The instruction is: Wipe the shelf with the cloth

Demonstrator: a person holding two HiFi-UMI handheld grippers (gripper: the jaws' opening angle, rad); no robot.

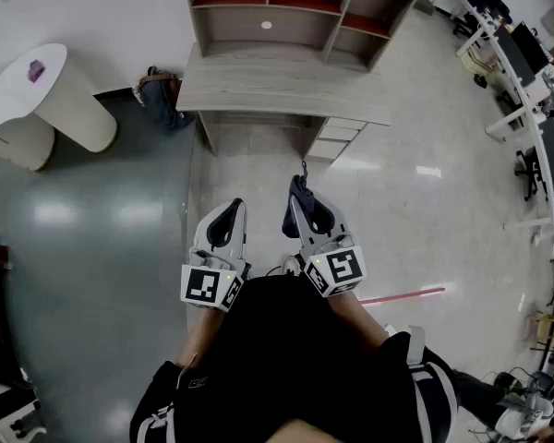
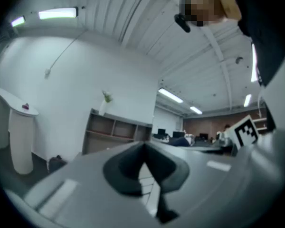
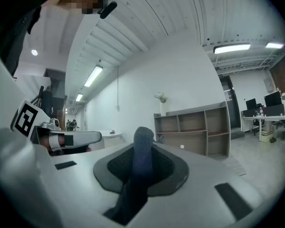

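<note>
1. Office room with a glossy floor (image 1: 258, 169). The person faces a wooden desk (image 1: 277, 90) set against the white wall.
2. Right gripper (image 1: 301, 188): jaws clamped on the cloth (image 1: 298, 203). It's dark blue, and a bunched fold runs up between the pads and pokes past the tips.
3. Left gripper (image 1: 232, 207): jaws together with tips meeting, nothing between them, empty.
4. Both grippers are side by side close to the person's body, well apart from the desk and touching no furniture.
5. Shelf (image 1: 231, 24): an open-compartment unit along the desk's far edge. Its upper boards look red. There's a small pale spot in the middle compartment, can't tell what it is.
6. Judgement: wiping hasn't begun. The cloth is in hand, and the walk-up and reach are yet to do.
7. Risk: only a narrow fold looks pinched, so drag against a board could pull the cloth out of the jaws.
8. Risk: the cloth is bunched rather than spread, so the hard jaw tips could scrape the wood instead of the fabric.
9. Risk: the compartments have upright dividers, so a wide sweep could knock the gripper into one.
10. Risk: the desk's near edge lies between the person and the shelf, so a long reach could weaken pressure on the boards.
11. Further out: a white rounded stand (image 1: 51, 95) at left with a small purple thing (image 1: 36, 70) on top, and office desks (image 1: 526, 72) at right.
</note>
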